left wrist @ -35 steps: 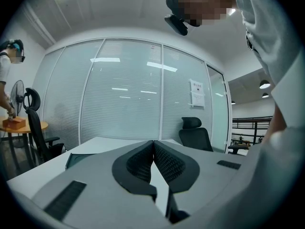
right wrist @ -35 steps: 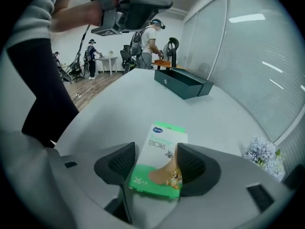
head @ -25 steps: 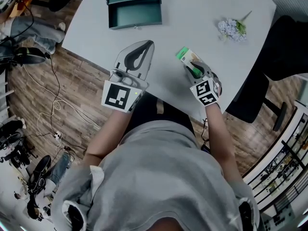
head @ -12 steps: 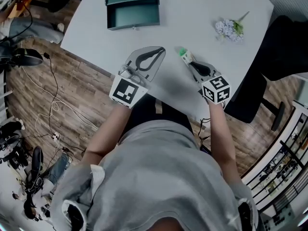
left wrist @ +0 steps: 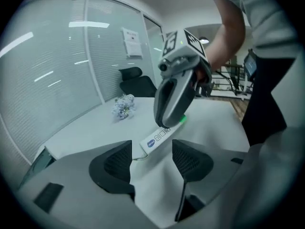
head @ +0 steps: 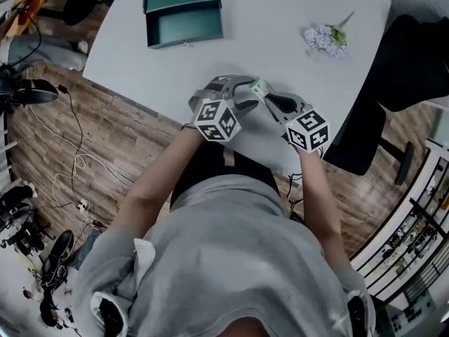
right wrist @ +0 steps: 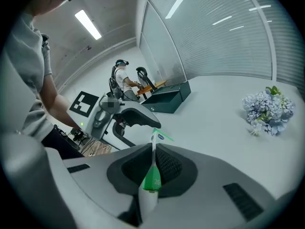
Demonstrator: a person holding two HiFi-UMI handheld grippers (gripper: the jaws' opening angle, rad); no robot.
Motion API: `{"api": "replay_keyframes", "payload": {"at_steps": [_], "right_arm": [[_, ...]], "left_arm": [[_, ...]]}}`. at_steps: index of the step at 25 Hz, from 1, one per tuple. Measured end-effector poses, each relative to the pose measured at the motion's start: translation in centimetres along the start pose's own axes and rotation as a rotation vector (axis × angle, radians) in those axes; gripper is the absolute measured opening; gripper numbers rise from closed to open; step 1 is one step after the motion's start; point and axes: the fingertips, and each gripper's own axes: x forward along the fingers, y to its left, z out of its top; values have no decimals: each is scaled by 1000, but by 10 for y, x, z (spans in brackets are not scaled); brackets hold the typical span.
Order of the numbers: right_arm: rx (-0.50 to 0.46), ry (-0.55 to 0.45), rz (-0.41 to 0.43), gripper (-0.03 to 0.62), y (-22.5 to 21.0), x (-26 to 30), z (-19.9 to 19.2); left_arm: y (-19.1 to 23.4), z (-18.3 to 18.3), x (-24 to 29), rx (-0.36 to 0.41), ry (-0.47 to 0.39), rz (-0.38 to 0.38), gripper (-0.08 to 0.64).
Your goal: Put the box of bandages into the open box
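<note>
While the right hand-held gripper [head: 266, 97] has its jaws closed down tight on the box of bandages [head: 258, 87], the left hand-held gripper [head: 242, 93] faces it from the left with its jaws opening. Seen along the right hand-held gripper [right wrist: 153, 149], the flat box of bandages [right wrist: 152, 178] stands edge-on, pinched between the two pads, its green end near the camera and its white end poking out past the fingertips. Seen along the left hand-held gripper [left wrist: 151, 149], both pads stand wide apart. The white end of the box of bandages [left wrist: 159, 138] sits just beyond the gap between them and touches neither pad. Both tools meet over the near part of the white desk [head: 280, 20]. Well apart from them, at the far left of the desk, the dark green open box [head: 184, 41] stands with its lid back. A small bunch of pale blue flowers [head: 324, 39] lies at the far right.
</note>
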Motion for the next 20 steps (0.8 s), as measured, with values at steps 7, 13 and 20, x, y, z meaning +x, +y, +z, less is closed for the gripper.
{"api": "replay_keyframes", "payload": {"at_steps": [7,13,20], "right_arm": [[-22,28,20,57,5,4,-1],[-9,-82,-4,58,-3,-7,17],[-8,-369,-83,58,-13,-50,73]], "left_arm": [[-12,-5,22,249,75,-17,209],[-8,-4,16,209,63,-23,146],[15,3,-8,93,40,73,109]]}}
